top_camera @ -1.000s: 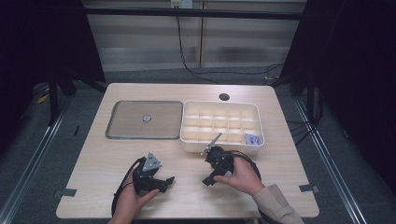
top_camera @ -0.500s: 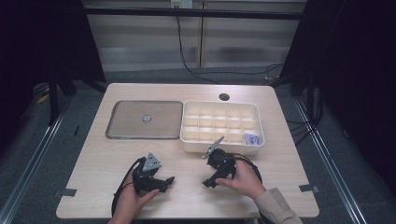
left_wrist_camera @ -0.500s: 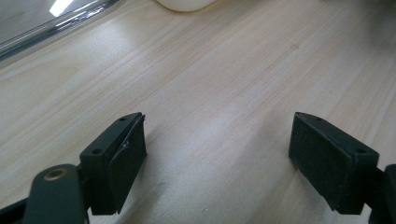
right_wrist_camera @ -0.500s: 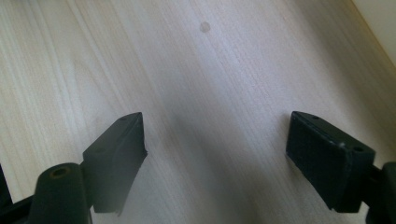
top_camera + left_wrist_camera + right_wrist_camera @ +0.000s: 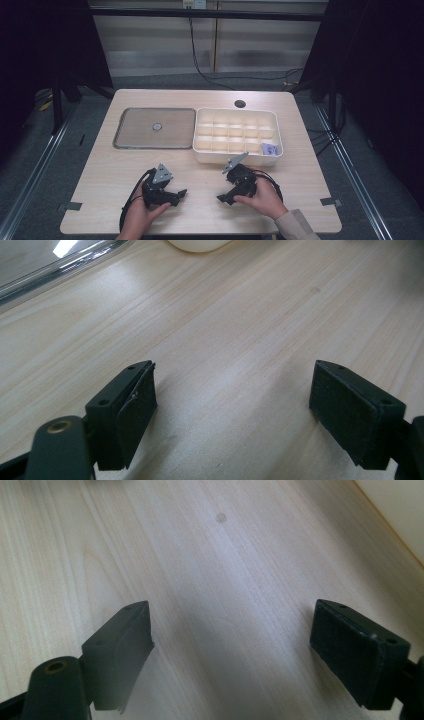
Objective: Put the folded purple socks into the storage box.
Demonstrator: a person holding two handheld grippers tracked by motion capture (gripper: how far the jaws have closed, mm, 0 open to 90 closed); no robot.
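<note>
My left gripper (image 5: pixel 176 196) rests low over the wooden table (image 5: pixel 200 220) near its front edge, held by a hand. In the left gripper view its jaws (image 5: pixel 232 410) stand wide apart with bare wood between them. My right gripper (image 5: pixel 223 197) sits beside it to the right, just in front of the white compartment box (image 5: pixel 215 157). Its jaws (image 5: pixel 232 650) have just been opening and now stand wide with nothing between them. A small purple item (image 5: pixel 270 149) lies in the box's near right compartment.
A flat metal tray (image 5: pixel 140 132) lies at the back left with a small round piece (image 5: pixel 157 126) at its middle. Its rim (image 5: pixel 50 275) and the box's corner (image 5: pixel 197 244) lie ahead of the left gripper. A round hole (image 5: pixel 240 104) sits near the table's far edge.
The right gripper has drawn slightly back from the white box toward the near edge. The left gripper has not moved.
</note>
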